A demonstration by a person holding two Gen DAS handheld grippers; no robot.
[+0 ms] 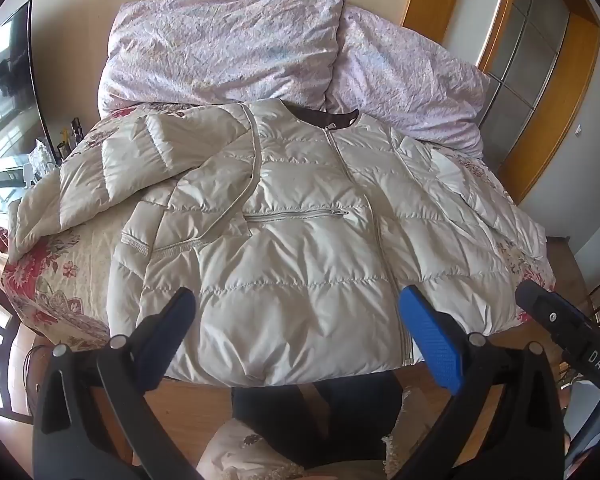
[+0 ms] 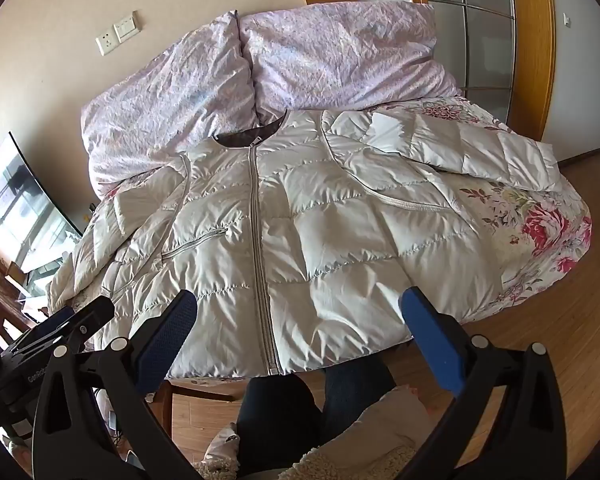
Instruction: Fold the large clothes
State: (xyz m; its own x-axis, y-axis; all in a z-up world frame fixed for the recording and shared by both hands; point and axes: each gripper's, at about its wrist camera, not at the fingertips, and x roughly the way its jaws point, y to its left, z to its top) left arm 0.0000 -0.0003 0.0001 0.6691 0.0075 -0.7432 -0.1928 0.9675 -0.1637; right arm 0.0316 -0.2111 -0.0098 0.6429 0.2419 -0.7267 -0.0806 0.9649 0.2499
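- A cream quilted down jacket (image 1: 300, 240) with a grey front zipper lies face up on a bed with a red-flowered cover (image 1: 52, 280), its hem at the near edge.
- Beyond the jacket's collar sits a crumpled pale lilac duvet (image 1: 228, 48).
- One sleeve (image 1: 112, 172) is folded across the jacket's chest; the other sleeve (image 2: 460, 148) stretches away from the jacket.
- The left gripper (image 1: 296, 336) hovers over the jacket's hem, blue-padded jaws spread wide, holding nothing.
- The right gripper (image 2: 300, 336) hangs beside it over the hem, jaws likewise apart and empty.
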